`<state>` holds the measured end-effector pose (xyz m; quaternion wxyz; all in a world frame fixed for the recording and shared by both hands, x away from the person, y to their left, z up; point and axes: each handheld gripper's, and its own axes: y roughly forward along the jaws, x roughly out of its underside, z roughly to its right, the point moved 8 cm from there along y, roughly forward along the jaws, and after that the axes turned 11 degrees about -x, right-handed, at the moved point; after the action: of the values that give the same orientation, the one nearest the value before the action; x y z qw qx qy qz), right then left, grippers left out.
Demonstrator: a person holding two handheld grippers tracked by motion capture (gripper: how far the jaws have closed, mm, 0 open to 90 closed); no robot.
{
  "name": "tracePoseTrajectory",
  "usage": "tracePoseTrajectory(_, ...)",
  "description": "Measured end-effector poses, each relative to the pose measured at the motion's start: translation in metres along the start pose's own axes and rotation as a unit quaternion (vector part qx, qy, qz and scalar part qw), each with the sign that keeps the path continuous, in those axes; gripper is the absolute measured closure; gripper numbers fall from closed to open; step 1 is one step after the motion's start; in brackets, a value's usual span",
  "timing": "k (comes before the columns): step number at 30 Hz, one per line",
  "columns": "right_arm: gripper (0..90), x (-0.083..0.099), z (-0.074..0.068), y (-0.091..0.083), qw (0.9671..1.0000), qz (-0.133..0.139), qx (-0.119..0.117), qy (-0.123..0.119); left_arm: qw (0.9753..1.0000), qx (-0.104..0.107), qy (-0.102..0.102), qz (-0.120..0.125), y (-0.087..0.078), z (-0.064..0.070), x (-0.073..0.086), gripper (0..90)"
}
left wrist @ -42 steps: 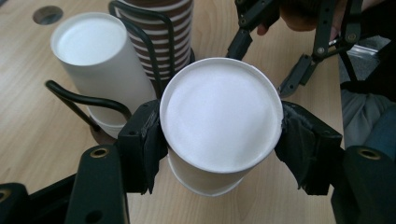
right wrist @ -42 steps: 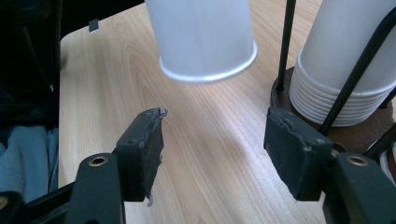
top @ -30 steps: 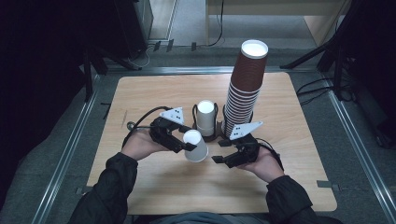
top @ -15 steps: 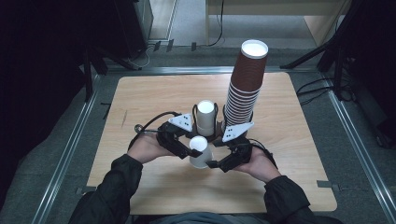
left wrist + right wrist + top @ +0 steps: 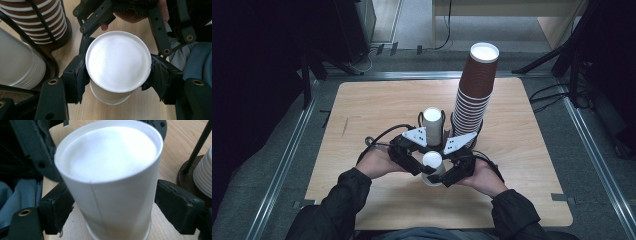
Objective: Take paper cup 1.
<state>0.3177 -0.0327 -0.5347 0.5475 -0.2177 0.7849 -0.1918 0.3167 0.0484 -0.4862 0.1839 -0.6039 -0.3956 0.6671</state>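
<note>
white cup (image 5: 432, 167) stood upside down near the counter's (image 5: 377, 107) front edge, at its middle | left gripper (image 5: 419, 167) clamped its sides, pads touching | right gripper (image 5: 443, 172) sat round it, jaws just beside the wall, contact unclear | brown cup stack (image 5: 474, 95) and white stack (image 5: 432, 125) stood just behind

The high view looks forward and down over the whole wooden table (image 5: 377, 115) from the person's side. Both gripper views sit very close, facing the same upturned white paper cup (image 5: 117, 63) from opposite sides
</note>
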Motion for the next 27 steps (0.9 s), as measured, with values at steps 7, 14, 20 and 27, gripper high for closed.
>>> tracePoseTrajectory(7,25.0,0.0009,0.0002,-0.0008,1.0000,0.000,-0.004,-0.002,1.0000,-0.002,-0.002,0.001,0.0006,-0.0007,-0.0007,35.5)
tracePoseTrajectory(14,30.6,-0.0002,-0.0034,-0.0013,0.9997,-0.003,0.000,-0.025,0.9998,0.006,-0.017,-0.006,0.0017,-0.0012,-0.0002,35.5)
tracePoseTrajectory(20,32.7,-0.0017,-0.0029,-0.0015,0.9993,-0.001,0.001,-0.036,0.9996,0.006,-0.026,-0.003,0.0015,-0.0020,0.0004,34.7)
tracePoseTrajectory(27,32.8,-0.0021,-0.0005,-0.0036,0.9995,0.004,0.006,-0.031,0.9982,0.012,-0.058,0.003,-0.0001,-0.0070,0.0005,19.6)
